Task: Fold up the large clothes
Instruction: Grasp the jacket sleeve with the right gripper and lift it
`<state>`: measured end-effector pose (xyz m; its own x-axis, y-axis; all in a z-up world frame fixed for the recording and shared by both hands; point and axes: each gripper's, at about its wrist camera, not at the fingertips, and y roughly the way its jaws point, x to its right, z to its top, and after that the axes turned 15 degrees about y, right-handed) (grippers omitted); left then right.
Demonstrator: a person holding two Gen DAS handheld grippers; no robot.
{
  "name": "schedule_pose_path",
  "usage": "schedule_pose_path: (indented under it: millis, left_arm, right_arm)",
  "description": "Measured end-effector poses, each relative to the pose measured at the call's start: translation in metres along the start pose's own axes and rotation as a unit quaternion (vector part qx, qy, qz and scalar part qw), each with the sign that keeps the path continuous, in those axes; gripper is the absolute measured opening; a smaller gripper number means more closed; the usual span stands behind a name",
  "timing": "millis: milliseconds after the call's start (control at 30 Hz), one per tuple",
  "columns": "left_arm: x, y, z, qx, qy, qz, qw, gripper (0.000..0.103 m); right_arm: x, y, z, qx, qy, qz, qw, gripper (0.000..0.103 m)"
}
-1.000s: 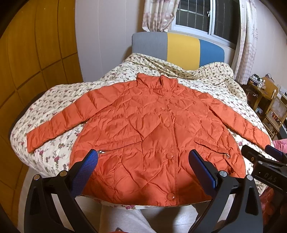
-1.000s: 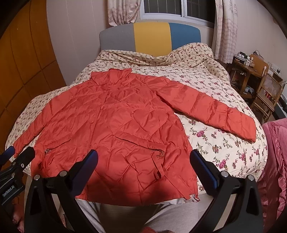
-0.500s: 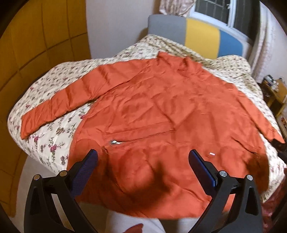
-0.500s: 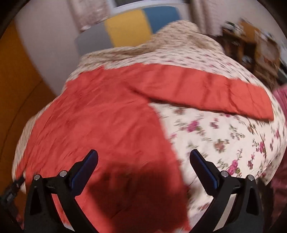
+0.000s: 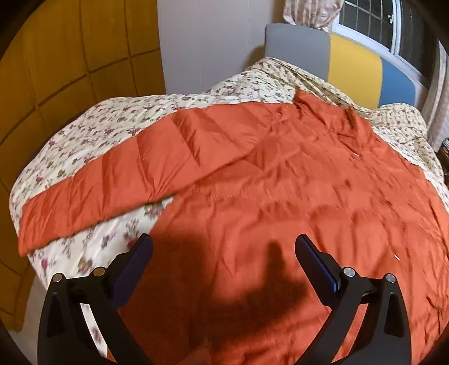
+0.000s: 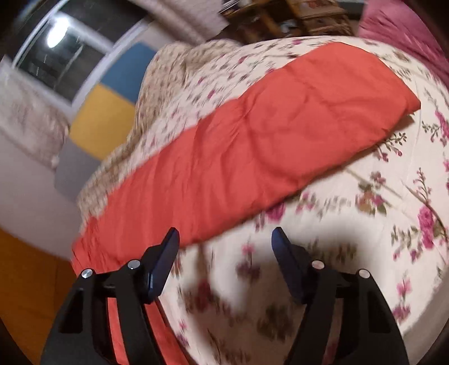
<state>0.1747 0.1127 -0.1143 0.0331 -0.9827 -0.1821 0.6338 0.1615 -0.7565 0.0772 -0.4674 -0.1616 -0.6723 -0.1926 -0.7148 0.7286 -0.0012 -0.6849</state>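
An orange quilted jacket (image 5: 294,191) lies spread flat on a bed. In the left wrist view its left sleeve (image 5: 134,174) stretches out toward the bed's left edge. My left gripper (image 5: 223,247) hangs open above the jacket's lower left body, nothing between its fingers. The right wrist view is tilted and blurred. It shows the jacket's right sleeve (image 6: 266,134) running across the floral cover. My right gripper (image 6: 224,238) hovers just below that sleeve near the armpit, over bare cover. Its jaws are closing with nothing between them.
The floral bedspread (image 5: 84,132) covers the bed. A grey, yellow and blue headboard (image 5: 353,64) stands at the far end under a window. Yellow wooden panels (image 5: 56,70) line the left wall. A pink cloth (image 6: 404,25) and wooden furniture (image 6: 294,14) lie beyond the bed's right side.
Both grippers came down closer to the jacket and spread apart, the left toward the left sleeve, the right toward the right sleeve. The right view rolled sharply and its jaws narrowed.
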Motion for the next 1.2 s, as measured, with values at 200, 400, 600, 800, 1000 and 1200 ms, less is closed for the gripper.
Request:
schedule_pose_path:
  millis: [200,400,600,800,1000,1200]
  left_arm:
    - [-0.010,0.037,0.002,-0.016,-0.008,0.026,0.9995,0.100]
    - [-0.016,0.049,-0.016,0.001,-0.032,0.001,0.9995,0.100]
    - [-0.014,0.055,-0.017,-0.007,-0.033,-0.008,0.9994,0.100]
    - [-0.011,0.059,-0.017,-0.014,-0.027,-0.005,0.9995,0.100]
    - [-0.015,0.057,-0.020,0.001,-0.039,-0.010,0.9992,0.100]
    - [-0.014,0.057,-0.021,0.004,-0.039,-0.007,0.9992,0.100]
  right_arm:
    - [0.010,-0.002,0.027,0.045,0.078,0.018,0.996,0.060]
    - [0.022,-0.003,0.048,0.089,0.120,0.016,0.989,0.050]
    - [0.019,-0.002,0.056,0.119,0.110,-0.019,0.987,0.013]
    - [-0.054,-0.013,0.023,0.178,-0.063,-0.022,0.982,0.011]
    - [-0.136,-0.005,-0.054,0.202,-0.269,0.007,0.942,0.009]
    - [-0.184,0.022,-0.155,0.199,-0.427,0.044,0.881,0.009]
